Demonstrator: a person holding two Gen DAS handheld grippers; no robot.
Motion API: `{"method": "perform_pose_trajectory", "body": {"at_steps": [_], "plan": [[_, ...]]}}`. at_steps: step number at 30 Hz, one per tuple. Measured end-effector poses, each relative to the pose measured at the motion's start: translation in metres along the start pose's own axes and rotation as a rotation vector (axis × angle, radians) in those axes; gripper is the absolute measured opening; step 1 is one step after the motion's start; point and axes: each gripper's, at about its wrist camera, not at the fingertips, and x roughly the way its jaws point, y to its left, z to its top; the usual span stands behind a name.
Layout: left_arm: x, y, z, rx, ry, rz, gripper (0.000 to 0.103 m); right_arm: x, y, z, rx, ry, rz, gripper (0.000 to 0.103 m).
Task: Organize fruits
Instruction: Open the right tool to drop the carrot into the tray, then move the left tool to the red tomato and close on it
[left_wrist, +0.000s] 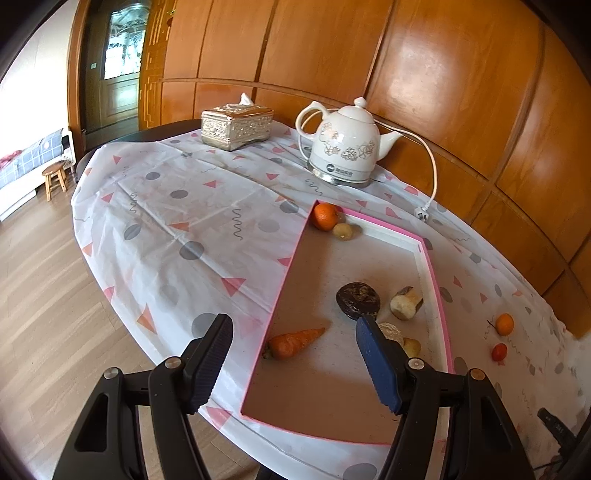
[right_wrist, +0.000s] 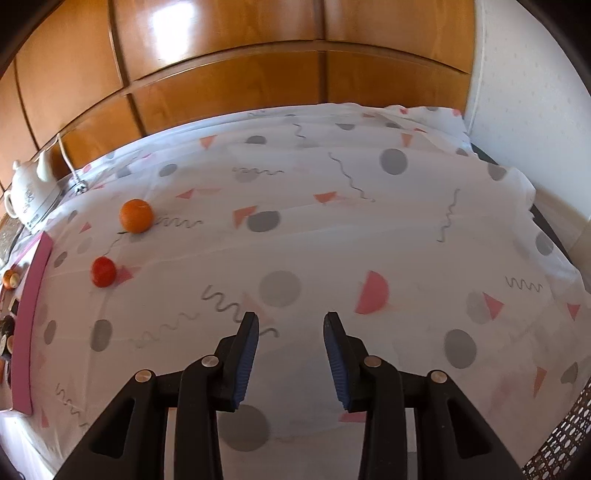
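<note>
A pink-rimmed tray (left_wrist: 284, 280) lies on the patterned tablecloth. Inside it are a carrot (left_wrist: 293, 343), a dark round fruit (left_wrist: 357, 299), a pale stubby piece (left_wrist: 406, 303), and at the far corner an orange (left_wrist: 325, 216) beside a small yellowish fruit (left_wrist: 343, 231). My left gripper (left_wrist: 293, 330) hovers open over the tray's near end, above the carrot, holding nothing. Outside the tray, on the cloth, sit a loose orange (right_wrist: 136, 216) and a small red tomato (right_wrist: 103, 272). My right gripper (right_wrist: 291, 325) stands open and empty over bare cloth, well right of those two.
A white floral kettle (left_wrist: 345, 147) with its cord (left_wrist: 430, 162) and a silver tissue box (left_wrist: 236, 125) stand at the table's back. Wood panelling (right_wrist: 229, 85) runs behind. The tray's pink edge (right_wrist: 31, 321) shows at the left of the right wrist view; a perforated basket (right_wrist: 565, 439) sits bottom right.
</note>
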Motion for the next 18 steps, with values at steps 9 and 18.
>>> {"method": "perform_pose_trajectory", "body": {"at_steps": [9,18], "plan": [[0.000,-0.019,-0.002,0.069,0.004,-0.023,0.070,-0.002,-0.017,-0.004,0.038,-0.003,-0.037,0.037],[0.005,-0.037,-0.001,0.130,0.023,-0.047,0.070,-0.003,-0.030,-0.003,0.064,-0.018,-0.083,0.037]]}}
